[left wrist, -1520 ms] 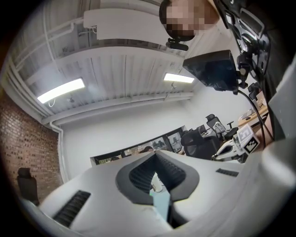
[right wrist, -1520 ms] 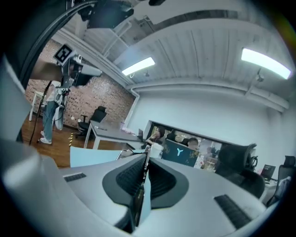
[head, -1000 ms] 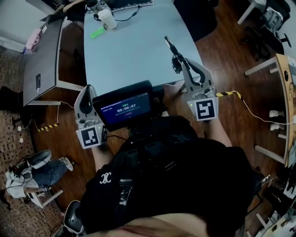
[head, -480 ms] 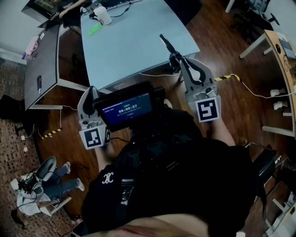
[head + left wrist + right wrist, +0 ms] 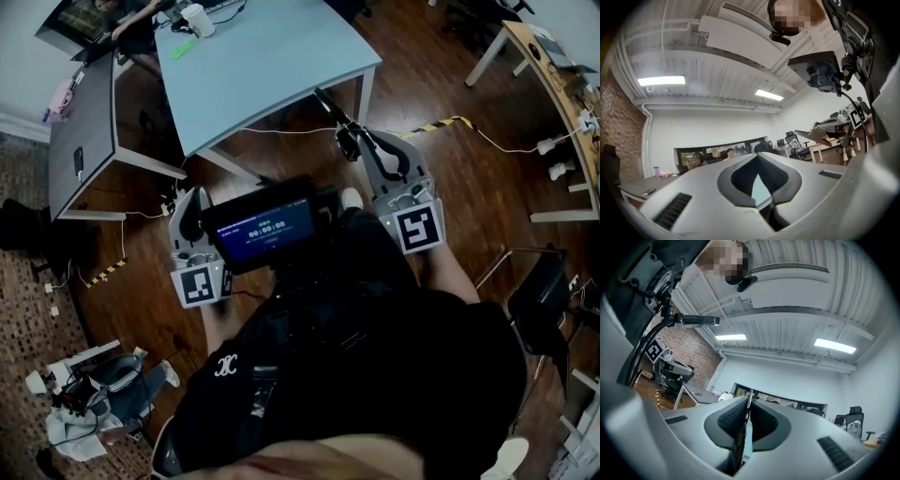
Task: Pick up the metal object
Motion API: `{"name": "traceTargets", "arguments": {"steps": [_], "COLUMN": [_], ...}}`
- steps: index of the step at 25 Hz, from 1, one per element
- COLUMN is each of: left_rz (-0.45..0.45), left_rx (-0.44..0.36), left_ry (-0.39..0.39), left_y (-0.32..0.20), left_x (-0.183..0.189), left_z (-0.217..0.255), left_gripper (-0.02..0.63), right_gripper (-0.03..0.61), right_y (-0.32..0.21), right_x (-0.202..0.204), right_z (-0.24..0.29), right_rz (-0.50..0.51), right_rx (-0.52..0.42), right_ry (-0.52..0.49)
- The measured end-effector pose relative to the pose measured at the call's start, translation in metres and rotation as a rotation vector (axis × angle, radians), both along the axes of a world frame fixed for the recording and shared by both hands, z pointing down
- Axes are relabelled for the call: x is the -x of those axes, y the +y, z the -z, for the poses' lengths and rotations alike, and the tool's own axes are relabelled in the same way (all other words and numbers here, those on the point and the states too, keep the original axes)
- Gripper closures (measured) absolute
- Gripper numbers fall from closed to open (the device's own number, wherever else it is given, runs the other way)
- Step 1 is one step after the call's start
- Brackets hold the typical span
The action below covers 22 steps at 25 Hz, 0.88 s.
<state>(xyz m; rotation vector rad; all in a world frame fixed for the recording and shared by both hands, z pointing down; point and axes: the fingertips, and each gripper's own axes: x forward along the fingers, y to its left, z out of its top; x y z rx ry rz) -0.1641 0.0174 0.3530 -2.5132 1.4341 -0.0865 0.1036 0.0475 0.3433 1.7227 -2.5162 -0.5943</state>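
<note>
The metal object is a thin dark rod that sticks forward out of my right gripper, which is shut on it. Both hang over the wooden floor just off the near edge of the light blue table. In the right gripper view the metal object shows as a narrow dark strip pinched between the two pads, and the right gripper points up toward the ceiling. My left gripper is held low at the left, shut, with nothing in it. In its own view the left gripper also tilts upward.
A white cup and a green item sit at the table's far end. A dark desk stands to the left. A chest-mounted screen lies between the grippers. Cables and striped tape cross the floor; a chair stands at right.
The table has slid up and away in the head view. Both grippers have come back from its edge to over the floor. The right gripper still holds the metal object.
</note>
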Motion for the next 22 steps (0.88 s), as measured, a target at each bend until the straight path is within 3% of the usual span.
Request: {"name": "traceTargets", "arguments": {"steps": [4,10,22], "left_rz": [0.022,0.054,0.027], "left_rx": [-0.028,-0.063,-0.061], "left_ry": [0.007,-0.003,-0.019], "left_y": [0.02,0.023,0.033], "left_x": [0.009,0.018,-0.043], "left_z": [0.014,0.011,0.01], "left_gripper": [0.617,0.617,0.617], "right_gripper": [0.589,0.589,0.592], "right_y": [0.012,0.014,0.03], "right_x": [0.003,0.0,-0.056], "right_z": [-0.006,0.0,-0.006], "right_rz": [-0.007,0.002,-0.013], "right_rx": [0.045,0.024,0.032], "right_ry": [-0.021,-0.07,-0.061]}}
